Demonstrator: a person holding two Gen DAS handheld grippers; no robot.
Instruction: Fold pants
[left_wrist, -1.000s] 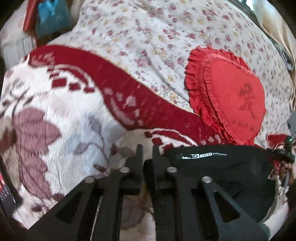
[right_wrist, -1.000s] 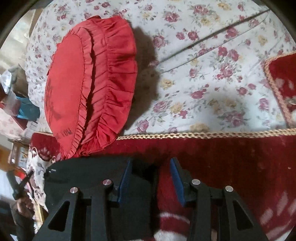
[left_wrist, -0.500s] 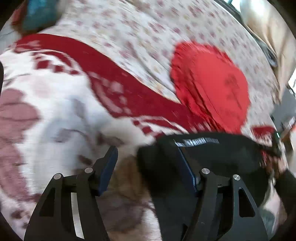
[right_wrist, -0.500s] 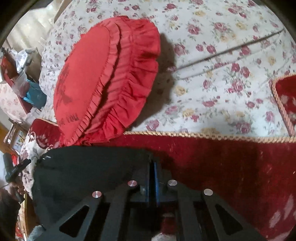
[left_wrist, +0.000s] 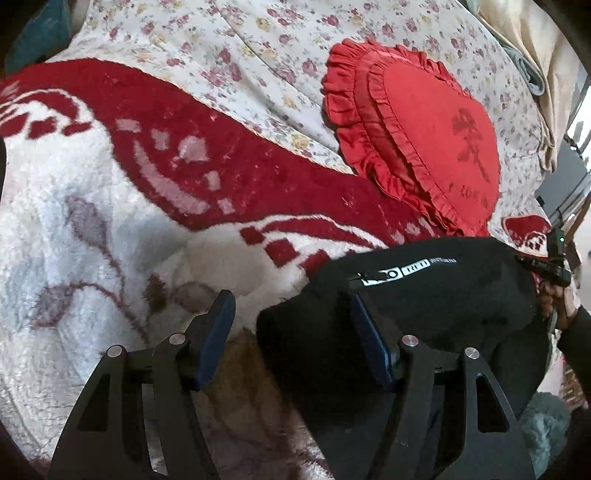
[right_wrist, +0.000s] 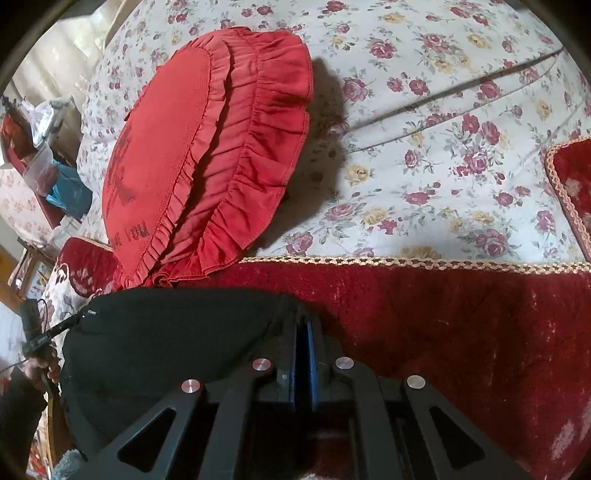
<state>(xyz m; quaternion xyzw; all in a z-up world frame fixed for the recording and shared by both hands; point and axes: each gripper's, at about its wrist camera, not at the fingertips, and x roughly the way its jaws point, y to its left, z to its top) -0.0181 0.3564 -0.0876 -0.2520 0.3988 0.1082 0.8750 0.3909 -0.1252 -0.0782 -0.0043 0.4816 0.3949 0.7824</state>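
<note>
The black pants (left_wrist: 424, 306) lie folded on a red and white blanket (left_wrist: 110, 229), with a white label near their top edge. My left gripper (left_wrist: 291, 310) is open; its right finger rests on the pants' left end, its left finger over the blanket. In the right wrist view the pants (right_wrist: 166, 343) spread to the lower left. My right gripper (right_wrist: 303, 328) is shut on the pants' right corner, just above the red blanket border (right_wrist: 461, 325).
A red heart-shaped ruffled cushion (left_wrist: 417, 136) lies on the floral bedsheet (left_wrist: 240, 48) behind the pants; it also shows in the right wrist view (right_wrist: 207, 155). Clutter and a blue bag (right_wrist: 70, 195) sit off the bed at far left.
My left gripper opened and let go of the pants' left end. My right gripper closed on the pants' right corner.
</note>
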